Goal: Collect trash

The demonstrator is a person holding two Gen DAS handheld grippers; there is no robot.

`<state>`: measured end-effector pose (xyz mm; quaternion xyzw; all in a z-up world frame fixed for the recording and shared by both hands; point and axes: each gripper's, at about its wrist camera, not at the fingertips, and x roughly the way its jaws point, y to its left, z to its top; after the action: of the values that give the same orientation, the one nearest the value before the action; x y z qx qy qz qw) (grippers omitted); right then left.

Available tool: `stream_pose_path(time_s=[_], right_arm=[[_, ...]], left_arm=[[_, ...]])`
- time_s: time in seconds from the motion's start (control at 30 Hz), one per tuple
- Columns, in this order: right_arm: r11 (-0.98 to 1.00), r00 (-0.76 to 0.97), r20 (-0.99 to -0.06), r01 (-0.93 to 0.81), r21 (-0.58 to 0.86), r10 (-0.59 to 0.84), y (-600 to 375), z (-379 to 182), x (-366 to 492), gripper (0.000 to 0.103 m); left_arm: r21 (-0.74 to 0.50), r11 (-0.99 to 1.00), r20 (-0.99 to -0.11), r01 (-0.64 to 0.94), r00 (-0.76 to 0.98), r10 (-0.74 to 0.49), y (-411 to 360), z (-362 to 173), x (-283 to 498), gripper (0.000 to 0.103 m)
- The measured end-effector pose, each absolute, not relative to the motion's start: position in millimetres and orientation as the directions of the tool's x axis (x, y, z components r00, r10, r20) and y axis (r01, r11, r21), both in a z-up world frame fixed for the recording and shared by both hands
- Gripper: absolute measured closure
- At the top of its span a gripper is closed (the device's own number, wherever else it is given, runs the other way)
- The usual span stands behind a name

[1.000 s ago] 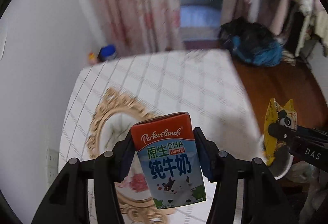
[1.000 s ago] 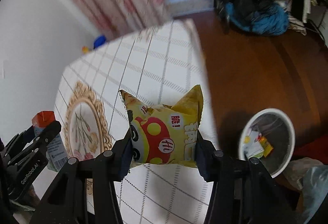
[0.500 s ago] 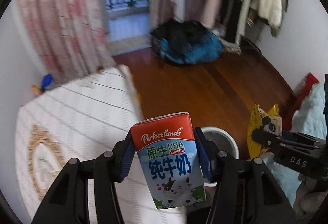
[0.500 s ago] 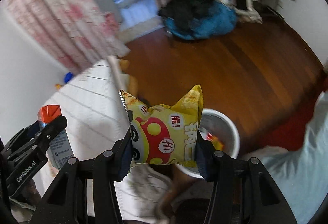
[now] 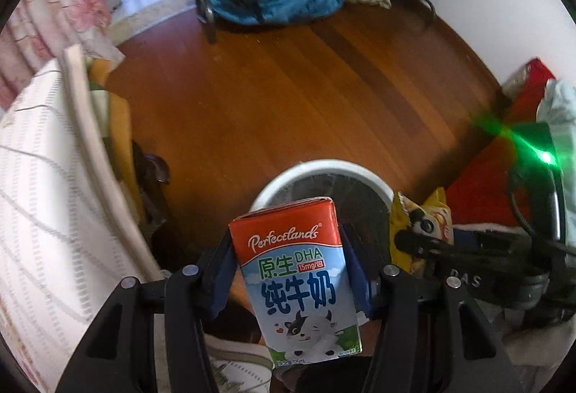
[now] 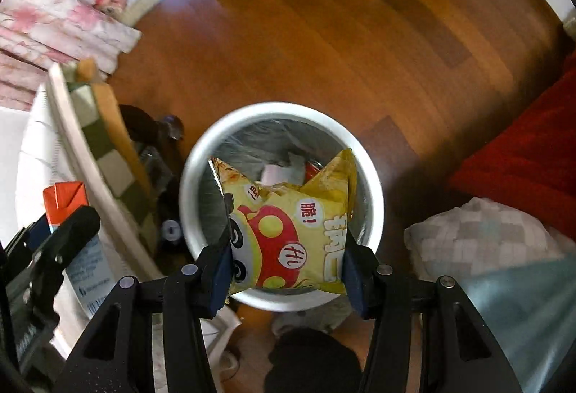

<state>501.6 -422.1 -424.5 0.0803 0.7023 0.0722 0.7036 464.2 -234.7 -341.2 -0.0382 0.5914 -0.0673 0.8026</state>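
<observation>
The left gripper (image 5: 293, 279) points forward and down, its two black fingers with blue pads (image 5: 219, 279) pressed against the sides of a small upright milk carton with a red top and a blue-and-white cartoon cow label (image 5: 297, 285). The carton hangs in the air in front of the near rim of a round white waste bin lined with a grey plastic bag (image 5: 273, 182), which stands on the brown wooden floor (image 5: 288, 87). Seen from the right wrist, the same carton (image 6: 63, 195) and left gripper (image 6: 54, 238) sit off to the left of the bin, over the edge of a white checked tablecloth (image 6: 36, 148).

The right gripper (image 6: 286, 267) is tilted steeply down, directly above the bin (image 6: 201, 155). Its blue pads (image 6: 354, 274) are clamped on the lower sides of a crumpled yellow snack bag printed with a red mushroom face (image 6: 291, 234), whose torn upper corners stick up over the bin's opening. From the left wrist, this bag (image 5: 437, 216) shows just right of the bin rim, with the right gripper (image 5: 424, 242) closed on it.

Inside the bin, behind the bag, lie a white piece of paper or packaging (image 6: 279, 173) and a scrap of something red (image 6: 312, 170); the rest of its contents is hidden
</observation>
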Motion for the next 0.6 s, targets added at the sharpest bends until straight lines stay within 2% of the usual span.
stream_pose_path(time_s=[0.27, 0.3, 0.37, 0.4, 0.5, 0.6], right_arm=[[0.980, -0.095, -0.975, 0.008, 0.201, 0.200, -432.6, -486.1, 511.2, 0.047], [0.979, -0.103, -0.974, 0.008, 0.201, 0.201, -433.2, -489.6, 510.9, 0.046], [0.981, -0.116, -0.974, -0.002, 0.194, 0.193, -432.3, -493.9, 511.1, 0.043], [0.982, -0.120, -0.975, -0.003, 0.190, 0.188, -430.4, -495.0, 512.3, 0.041], [0.985, -0.116, -0.979, -0.006, 0.172, 0.170, -429.7, -488.9, 510.0, 0.009], [0.989, -0.103, -0.984, -0.008, 0.147, 0.145, -432.0, -479.4, 508.7, 0.006]], left_arm=[[-0.102, 0.992, -0.962, 0.074, 0.247, -0.117, -254.2, -378.3, 465.7, 0.047], [-0.090, 0.993, -0.964, 0.077, 0.243, -0.107, -254.3, -380.9, 466.3, 0.042], [-0.084, 0.994, -0.967, 0.075, 0.233, -0.100, -252.9, -385.8, 467.3, 0.011], [-0.083, 0.994, -0.968, 0.076, 0.232, -0.099, -252.4, -384.8, 466.6, 0.008], [-0.074, 0.995, -0.969, 0.069, 0.230, -0.088, -250.1, -382.4, 464.7, 0.007], [-0.064, 0.996, -0.968, 0.057, 0.239, -0.076, -245.7, -374.9, 461.4, 0.007]])
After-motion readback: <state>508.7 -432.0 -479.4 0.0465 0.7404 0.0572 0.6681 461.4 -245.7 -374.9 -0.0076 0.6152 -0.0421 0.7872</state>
